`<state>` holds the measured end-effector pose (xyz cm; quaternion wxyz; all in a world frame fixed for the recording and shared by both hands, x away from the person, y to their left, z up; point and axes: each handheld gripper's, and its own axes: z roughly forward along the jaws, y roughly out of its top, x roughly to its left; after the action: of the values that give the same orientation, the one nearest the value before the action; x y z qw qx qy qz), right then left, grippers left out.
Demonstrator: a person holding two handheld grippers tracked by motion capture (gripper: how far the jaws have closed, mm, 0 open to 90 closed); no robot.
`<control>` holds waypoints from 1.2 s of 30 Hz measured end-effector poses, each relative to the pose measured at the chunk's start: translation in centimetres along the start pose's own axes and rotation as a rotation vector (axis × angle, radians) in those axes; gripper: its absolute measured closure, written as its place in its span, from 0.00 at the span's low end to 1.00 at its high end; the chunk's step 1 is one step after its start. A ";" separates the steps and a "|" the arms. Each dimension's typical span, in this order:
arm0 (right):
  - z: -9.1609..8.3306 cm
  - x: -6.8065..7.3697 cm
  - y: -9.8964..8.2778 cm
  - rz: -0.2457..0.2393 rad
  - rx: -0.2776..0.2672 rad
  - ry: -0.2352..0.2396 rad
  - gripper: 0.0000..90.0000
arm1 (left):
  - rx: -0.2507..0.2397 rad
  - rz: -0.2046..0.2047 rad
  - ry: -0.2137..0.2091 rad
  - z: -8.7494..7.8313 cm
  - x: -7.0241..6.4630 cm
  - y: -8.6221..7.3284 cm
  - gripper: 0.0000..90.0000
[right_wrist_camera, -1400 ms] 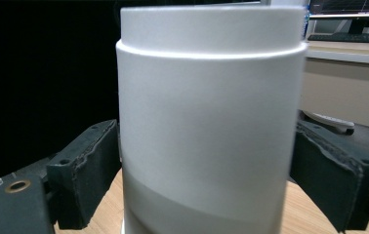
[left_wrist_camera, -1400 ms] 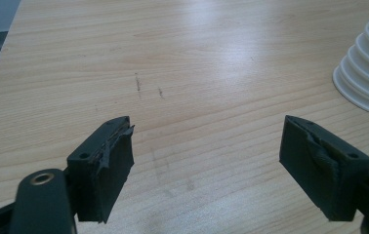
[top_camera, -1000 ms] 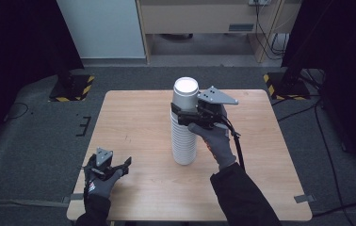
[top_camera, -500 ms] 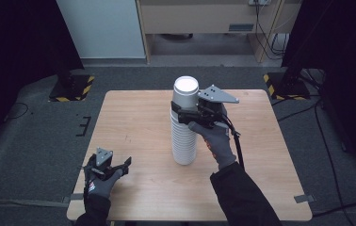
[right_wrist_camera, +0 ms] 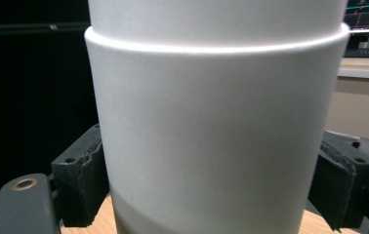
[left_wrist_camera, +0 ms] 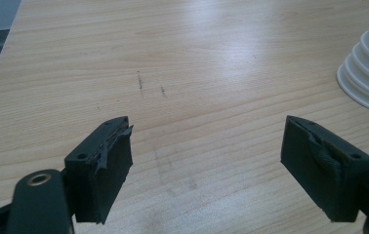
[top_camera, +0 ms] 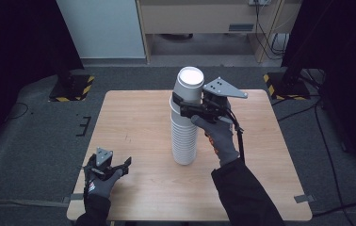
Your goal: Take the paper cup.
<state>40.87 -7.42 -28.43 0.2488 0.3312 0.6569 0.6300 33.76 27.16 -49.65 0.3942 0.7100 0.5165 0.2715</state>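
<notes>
Two grippers: right gripper [top_camera: 184,107] jaws clamp the cup stack [top_camera: 185,123]; left gripper [top_camera: 119,165] rests wide.

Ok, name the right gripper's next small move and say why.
Probably lift straight up: the right gripper has its jaws on both sides of a cup near the top of the stack, while the left gripper rests open, apart.

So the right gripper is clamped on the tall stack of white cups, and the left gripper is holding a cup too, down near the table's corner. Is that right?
Not quite. The right gripper does clamp the stack of white cups, but the left gripper holds nothing. The left gripper view shows its jaws wide apart over the bare wooden table, with no cup between them.
</notes>
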 end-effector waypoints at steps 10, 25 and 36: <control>-0.8 -0.4 1.5 0.025 -0.052 0.013 0.18 | -0.005 0.000 0.001 0.0 0.0 0.0 0.20; -1.9 -0.5 3.1 0.051 -0.109 0.028 0.18 | -0.014 0.003 0.002 -0.1 0.0 0.1 0.20; -4.0 -1.8 3.8 0.072 -0.144 0.014 0.18 | -0.023 0.002 0.005 -0.2 0.0 0.1 0.20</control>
<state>39.53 -11.41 -24.54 0.2445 0.3315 0.5992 0.6865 33.63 27.16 -49.42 0.4008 0.7052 0.5138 0.2793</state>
